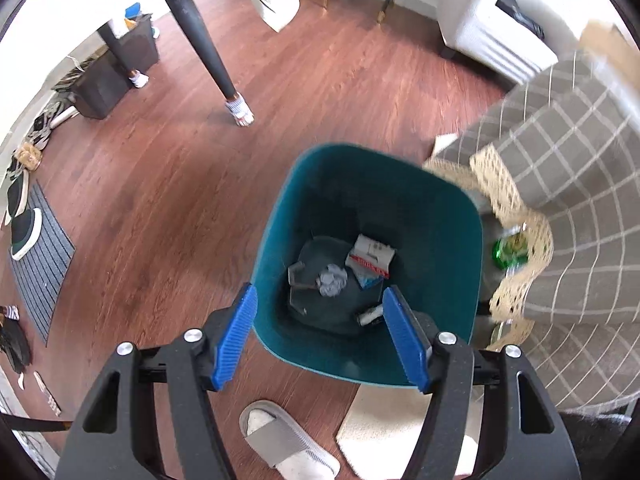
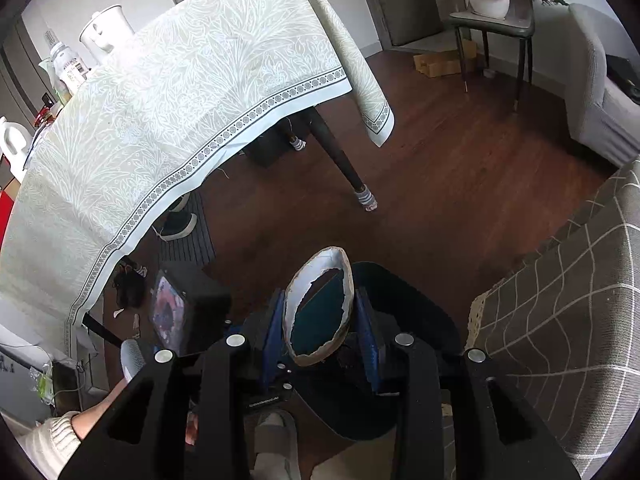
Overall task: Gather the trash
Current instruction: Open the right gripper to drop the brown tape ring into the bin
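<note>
A teal trash bin [image 1: 432,208] stands on the wooden floor, seen from above in the left wrist view. Inside lie a crumpled grey paper ball [image 1: 332,279], a red-and-white carton [image 1: 370,261] and a small white roll [image 1: 370,315]. My left gripper [image 1: 320,340] is open and empty, directly above the bin's near rim. My right gripper [image 2: 320,320] is shut on a squashed cardboard tube ring [image 2: 318,312], held above the bin [image 2: 404,292], whose dark rim shows behind the fingers.
A table with a pale patterned cloth [image 2: 160,120] stands at the left, its dark leg [image 1: 208,52] on the floor. A grey checked cover with lace trim [image 1: 560,200] hangs at the right, a green bottle [image 1: 508,252] under it. A slipper [image 1: 284,440] lies near me.
</note>
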Demonstrator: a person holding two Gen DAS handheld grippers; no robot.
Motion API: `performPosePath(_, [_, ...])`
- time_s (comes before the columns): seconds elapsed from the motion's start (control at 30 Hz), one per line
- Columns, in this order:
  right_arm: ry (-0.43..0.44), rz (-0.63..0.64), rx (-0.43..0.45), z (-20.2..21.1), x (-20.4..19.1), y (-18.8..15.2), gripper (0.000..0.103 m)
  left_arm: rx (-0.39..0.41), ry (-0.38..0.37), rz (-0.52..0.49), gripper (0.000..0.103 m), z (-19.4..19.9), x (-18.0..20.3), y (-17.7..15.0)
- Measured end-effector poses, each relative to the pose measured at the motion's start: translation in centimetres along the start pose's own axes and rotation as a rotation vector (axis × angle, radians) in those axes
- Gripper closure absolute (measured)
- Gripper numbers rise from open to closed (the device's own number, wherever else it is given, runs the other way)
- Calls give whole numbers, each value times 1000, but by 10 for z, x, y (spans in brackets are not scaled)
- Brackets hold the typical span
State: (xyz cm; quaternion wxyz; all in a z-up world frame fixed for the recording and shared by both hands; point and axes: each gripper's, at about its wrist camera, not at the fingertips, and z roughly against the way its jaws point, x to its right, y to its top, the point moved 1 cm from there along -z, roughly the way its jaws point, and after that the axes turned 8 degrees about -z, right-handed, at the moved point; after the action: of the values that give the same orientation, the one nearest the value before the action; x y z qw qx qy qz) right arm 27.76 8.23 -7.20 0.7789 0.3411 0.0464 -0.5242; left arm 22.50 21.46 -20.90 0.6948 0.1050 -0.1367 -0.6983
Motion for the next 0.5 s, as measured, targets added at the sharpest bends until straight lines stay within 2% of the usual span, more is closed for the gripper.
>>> performPosePath(0.23, [-41, -22, -32, -15, 10, -2, 68, 105, 22, 54, 43, 32, -15, 8])
performPosePath(0.5, [-88, -29, -98, -40, 15, -11, 68, 241, 11, 103, 50, 77, -24, 18])
